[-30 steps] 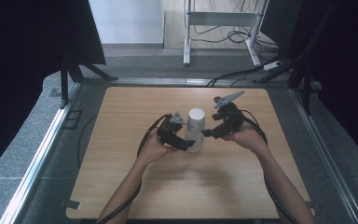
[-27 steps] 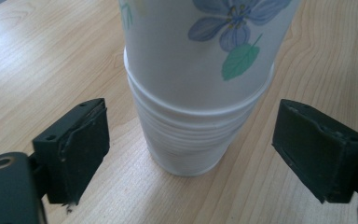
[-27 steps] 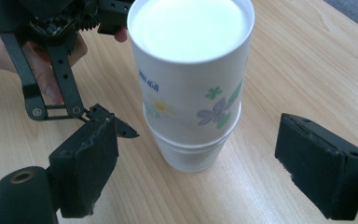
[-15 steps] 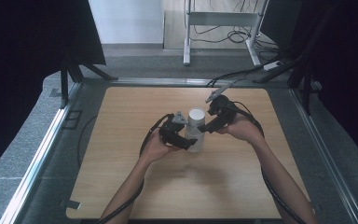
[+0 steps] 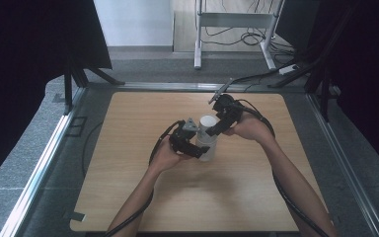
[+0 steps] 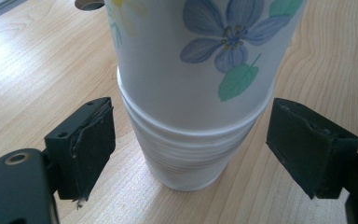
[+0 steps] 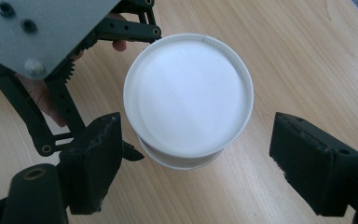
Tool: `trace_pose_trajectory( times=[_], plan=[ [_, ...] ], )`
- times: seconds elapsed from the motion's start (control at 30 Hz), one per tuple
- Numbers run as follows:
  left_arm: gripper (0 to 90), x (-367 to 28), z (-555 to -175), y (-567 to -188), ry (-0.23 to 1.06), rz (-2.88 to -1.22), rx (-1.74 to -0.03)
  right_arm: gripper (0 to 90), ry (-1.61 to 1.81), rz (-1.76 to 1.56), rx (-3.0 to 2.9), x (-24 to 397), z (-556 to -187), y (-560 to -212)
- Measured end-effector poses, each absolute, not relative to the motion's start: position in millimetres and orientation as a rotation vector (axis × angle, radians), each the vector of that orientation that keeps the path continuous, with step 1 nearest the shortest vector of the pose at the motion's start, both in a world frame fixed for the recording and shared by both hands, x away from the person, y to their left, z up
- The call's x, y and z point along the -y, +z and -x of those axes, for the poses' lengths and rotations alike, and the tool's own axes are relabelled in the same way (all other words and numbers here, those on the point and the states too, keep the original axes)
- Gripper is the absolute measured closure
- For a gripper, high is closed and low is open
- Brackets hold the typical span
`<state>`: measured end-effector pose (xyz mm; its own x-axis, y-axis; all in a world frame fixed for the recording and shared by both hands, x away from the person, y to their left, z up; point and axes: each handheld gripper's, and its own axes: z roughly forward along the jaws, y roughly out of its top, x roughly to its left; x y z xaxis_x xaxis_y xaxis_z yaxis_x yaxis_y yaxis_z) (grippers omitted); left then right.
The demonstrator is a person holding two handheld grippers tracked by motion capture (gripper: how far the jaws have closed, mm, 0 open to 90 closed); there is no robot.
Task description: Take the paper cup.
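A stack of paper cups [image 5: 207,137] stands mouth-down near the middle of the wooden table [image 5: 128,197]. The cups are nested one inside another: in the left gripper view a floral cup [image 6: 205,60] with blue petals and green leaves sits over plain white cups [image 6: 186,158], whose rolled rims show as stepped rings below it. The exact number of nested cups cannot be counted. The right gripper view looks down on the closed round base [image 7: 189,100] of the topmost cup, which faces up; whether anything lies inside the stack cannot be told.

The upper part of the floral cup is cut off by the top edge of the left gripper view. In the high view the cups' lower part is partly hidden behind the left gripper.

The long axis of the stack is vertical, narrow end up, wide mouths resting on the table.

The left gripper [image 5: 193,147] is level with the lower rims. Its jaws stand on either side of the stack with a clear gap on each side; they have just been closing, and the pads do not touch the cups.

The right gripper [image 5: 212,131] is above the stack and points down at it. Its jaws are spread wider than the base; they have just been closing, without contact.
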<state>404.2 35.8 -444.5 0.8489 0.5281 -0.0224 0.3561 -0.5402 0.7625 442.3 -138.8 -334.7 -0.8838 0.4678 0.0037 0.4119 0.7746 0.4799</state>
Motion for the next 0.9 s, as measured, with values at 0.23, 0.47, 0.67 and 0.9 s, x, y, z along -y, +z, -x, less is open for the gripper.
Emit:
trace_pose_trajectory(
  times=[0.23, 0.47, 0.67, 0.9],
  plan=[
    [15.7, -35, -405, -445, 0.271, -2.195, -0.640, 19.7, 0.656, -0.716, -2.872, 130, -447, -332],
    [17.3, -35, -406, -448, 0.269, -2.187, -0.655, 22.9, 0.588, -0.710, -2.897, 121, -451, -328],
    [19.3, -33, -406, -448, 0.269, -2.185, -0.648, 27.0, 0.521, -0.708, -2.934, 114, -454, -326],
    [21.3, -32, -405, -450, 0.275, -2.170, -0.651, 29.6, 0.466, -0.690, -2.954, 106, -457, -323]
  ],
)
